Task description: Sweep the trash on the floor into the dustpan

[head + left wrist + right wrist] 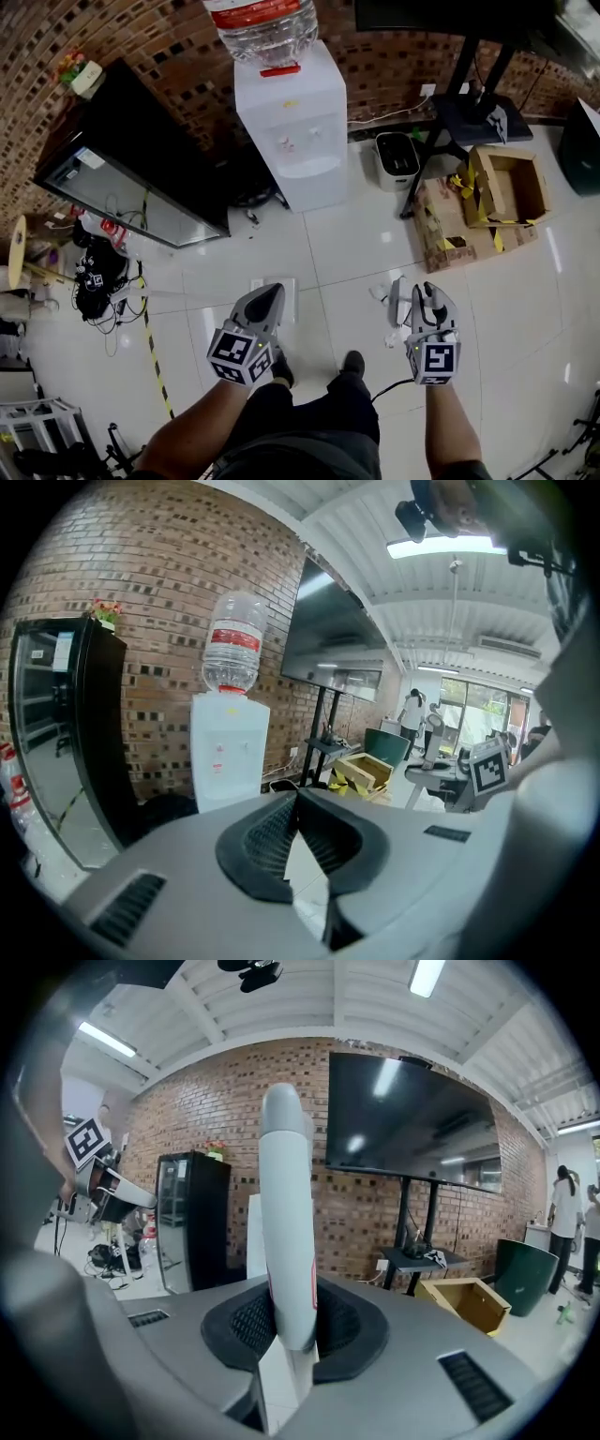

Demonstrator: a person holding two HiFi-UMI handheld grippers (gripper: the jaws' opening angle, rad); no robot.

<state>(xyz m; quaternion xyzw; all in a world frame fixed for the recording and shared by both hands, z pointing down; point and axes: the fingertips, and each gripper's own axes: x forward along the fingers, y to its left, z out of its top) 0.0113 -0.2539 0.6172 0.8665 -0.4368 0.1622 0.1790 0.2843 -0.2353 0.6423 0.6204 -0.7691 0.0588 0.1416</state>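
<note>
Right gripper (427, 292): nearest, low right. Its jaws are clamped on a smooth white handle (286, 1194), round in section and upright between ribbed black pads. Which tool the handle belongs to cannot be told.
Left gripper (270, 296): low left, jaws closed tip to tip with nothing between them.
Trash (380, 292): crumpled white scraps on the floor just left of the right gripper.
Open room: bare tiles run from the grippers toward the far wall, and the right side is also open.
Edges: boxy white water dispenser (292, 131) far centre — black glass-door cabinet (131, 159) far left. Cardboard box (506, 187) and black TV stand (469, 103) far right. Tangled cables (94, 281) on the left.
Floor (347, 244): glossy white tiles with grey joints, showing lamp glare. A yellow-black tape strip (150, 347) lies near left.
Wall (141, 37): rough brown brick.
</note>
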